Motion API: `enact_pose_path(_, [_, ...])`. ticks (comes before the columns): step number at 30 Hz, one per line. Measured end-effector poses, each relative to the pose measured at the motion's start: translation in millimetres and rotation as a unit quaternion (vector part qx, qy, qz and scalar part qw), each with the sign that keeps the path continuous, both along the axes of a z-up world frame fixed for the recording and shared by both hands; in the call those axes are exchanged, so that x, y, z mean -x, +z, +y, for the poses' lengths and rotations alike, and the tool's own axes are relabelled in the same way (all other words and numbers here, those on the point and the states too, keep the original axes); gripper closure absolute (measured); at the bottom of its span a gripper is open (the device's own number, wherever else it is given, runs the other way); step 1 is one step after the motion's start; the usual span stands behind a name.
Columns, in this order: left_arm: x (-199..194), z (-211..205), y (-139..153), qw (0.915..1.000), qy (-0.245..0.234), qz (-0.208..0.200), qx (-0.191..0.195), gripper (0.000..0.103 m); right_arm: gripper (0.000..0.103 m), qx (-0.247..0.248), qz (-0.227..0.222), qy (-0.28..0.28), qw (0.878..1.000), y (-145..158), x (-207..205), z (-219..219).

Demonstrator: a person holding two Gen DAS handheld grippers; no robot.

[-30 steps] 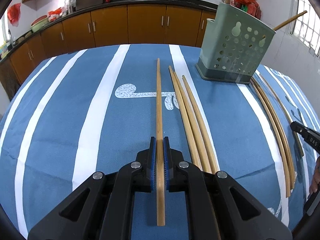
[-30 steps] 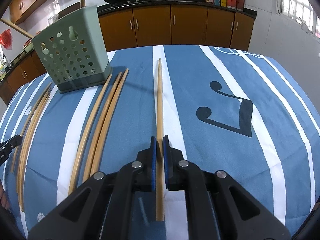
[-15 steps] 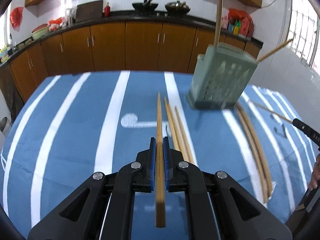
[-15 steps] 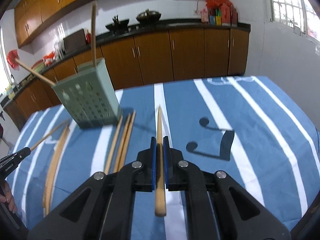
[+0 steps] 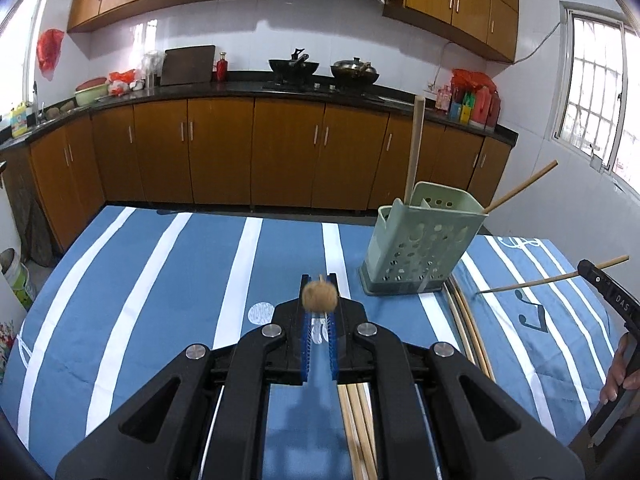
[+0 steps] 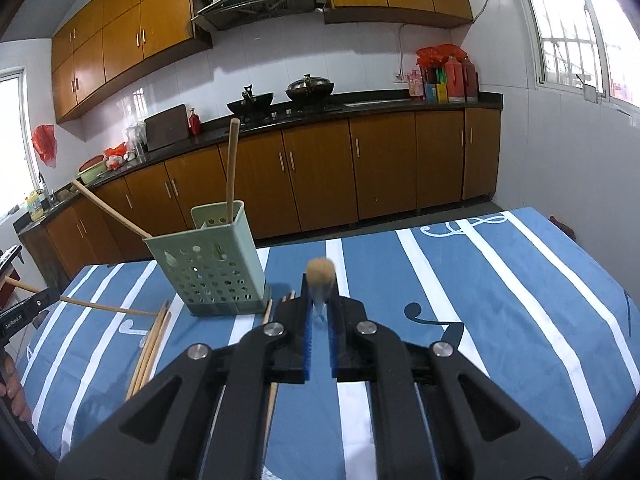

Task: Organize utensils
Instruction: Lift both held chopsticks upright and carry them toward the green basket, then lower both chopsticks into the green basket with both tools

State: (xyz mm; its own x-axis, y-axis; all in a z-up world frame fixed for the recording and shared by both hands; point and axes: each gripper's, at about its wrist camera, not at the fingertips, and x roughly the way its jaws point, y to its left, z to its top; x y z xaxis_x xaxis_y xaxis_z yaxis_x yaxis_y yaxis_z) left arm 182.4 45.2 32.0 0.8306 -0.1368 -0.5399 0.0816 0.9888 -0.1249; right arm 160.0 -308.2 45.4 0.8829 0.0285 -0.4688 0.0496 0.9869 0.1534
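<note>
My left gripper (image 5: 319, 285) is shut on a wooden chopstick (image 5: 319, 298), which hangs above the blue striped tablecloth (image 5: 168, 292) and shows end-on. My right gripper (image 6: 320, 285) is shut on another chopstick (image 6: 320, 271), also end-on and off the cloth. The green perforated holder (image 5: 420, 248) (image 6: 212, 268) stands between and ahead of both grippers, with an upright chopstick (image 5: 414, 148) and a leaning one (image 5: 520, 188) in it. Loose chopsticks (image 5: 468, 320) (image 6: 154, 344) lie beside the holder. Each view shows the other gripper at its edge with its stick (image 5: 552, 279) (image 6: 104, 306).
More chopsticks (image 5: 360, 432) lie under my left gripper, and one (image 6: 274, 384) lies beside my right. A person's fingers (image 5: 618, 376) show at the right edge. Brown kitchen cabinets (image 5: 280, 152) and a countertop with woks stand beyond the table's far edge.
Both grippers have risen from the cloth, each lifting its chopstick off it. The sticks, seen lengthwise before, now show end-on. The holder sits lower and smaller in both views.
</note>
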Motion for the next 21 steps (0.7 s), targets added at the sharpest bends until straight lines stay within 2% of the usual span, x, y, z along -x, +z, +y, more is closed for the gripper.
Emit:
enact_pose_path(7, [1.8,1.3,10.3,0.9999,-0.003,-0.013,-0.007,0.096,0.095,0.001,-0.020,0.005,1.000,11.8,2.3,0.5])
enact_pose_path(9, [5.0,-0.2,20.6,0.9996,-0.011,-0.023,-0.011,0.096,0.095,0.000,-0.039,0.012,0.999,28.0,4.4,0.3])
enact_pose_path(15, [13.8,-10.8,61.5,0.9973,-0.051,-0.052,-0.007,0.096,0.095,-0.031,-0.054,0.063,0.996,80.0,6.2,1.5])
enact_pose_path(21, [26.5,-32.9,99.1,0.9910,-0.106,-0.080,-0.012,0.096,0.095,-0.036,-0.072,0.115,0.990,123.1,15.3,10.9])
